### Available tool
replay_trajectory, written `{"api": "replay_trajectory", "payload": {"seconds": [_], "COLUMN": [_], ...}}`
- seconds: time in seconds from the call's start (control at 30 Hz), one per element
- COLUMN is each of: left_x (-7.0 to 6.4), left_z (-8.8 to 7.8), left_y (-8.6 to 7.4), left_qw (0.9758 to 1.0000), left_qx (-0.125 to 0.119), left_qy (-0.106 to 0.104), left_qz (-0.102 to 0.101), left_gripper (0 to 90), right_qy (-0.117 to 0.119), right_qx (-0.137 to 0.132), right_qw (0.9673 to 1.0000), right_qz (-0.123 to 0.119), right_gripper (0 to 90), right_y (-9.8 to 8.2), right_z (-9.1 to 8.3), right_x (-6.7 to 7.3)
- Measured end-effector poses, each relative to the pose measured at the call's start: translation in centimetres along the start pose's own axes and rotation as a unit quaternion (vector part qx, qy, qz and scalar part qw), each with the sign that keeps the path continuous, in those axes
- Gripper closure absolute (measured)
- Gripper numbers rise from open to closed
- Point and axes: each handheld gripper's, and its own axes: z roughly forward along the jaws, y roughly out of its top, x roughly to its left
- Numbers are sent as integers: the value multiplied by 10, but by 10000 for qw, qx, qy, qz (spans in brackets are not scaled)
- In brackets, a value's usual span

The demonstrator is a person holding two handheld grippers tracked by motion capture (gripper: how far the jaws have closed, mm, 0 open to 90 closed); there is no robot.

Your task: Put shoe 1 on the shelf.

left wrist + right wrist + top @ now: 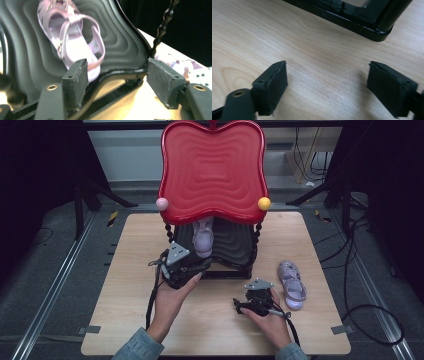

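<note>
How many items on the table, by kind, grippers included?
Lilac sandals: 2, one on the rack's black lower shelf, one on the table
Two-tier rack, red top: 1
Grippers: 2, left, right
Total: 5

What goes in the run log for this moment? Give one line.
left gripper: open, by shelf sandal | right gripper: open over table | second sandal: on table | rack: upright
</note>
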Motion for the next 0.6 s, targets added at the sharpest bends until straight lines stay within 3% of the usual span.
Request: {"api": "replay_trajectory", "payload": {"seconds": [0.1, 0.2, 0.3, 0.4, 0.47, 0.5, 0.6], "left_x": [5, 12, 23, 37, 50, 50, 72], "left_z": [-12, -23, -33, -36, -38, -38, -40], "left_y": [-12, -28, -44, -59, -69, -69, -84], "left_qw": [10000, 9999, 9998, 9990, 9976, 9976, 9948], "left_qx": [49, 83, 73, 202, 279, 279, 393], "left_qy": [-54, -43, 94, 264, 420, 420, 716], "left_qz": [36, -65, -164, -301, -466, -466, -616], "left_gripper": [295, 262, 242, 201, 175, 171, 158], "right_qy": [-58, -195, -342, -575, -719, -719, -887], "right_qx": [-96, -285, -381, -322, -294, -294, -133], "right_qw": [9999, 9993, 9985, 9976, 9969, 9969, 9960], "right_qz": [-87, -173, -202, -209, -151, -151, 31], "right_gripper": [249, 304, 336, 370, 379, 379, 389], "right_y": [4, 14, 25, 37, 42, 42, 46], "right_z": [-13, -34, -54, -77, -88, -88, -103], "right_x": [0, -3, -10, -26, -38, -38, -62]}}
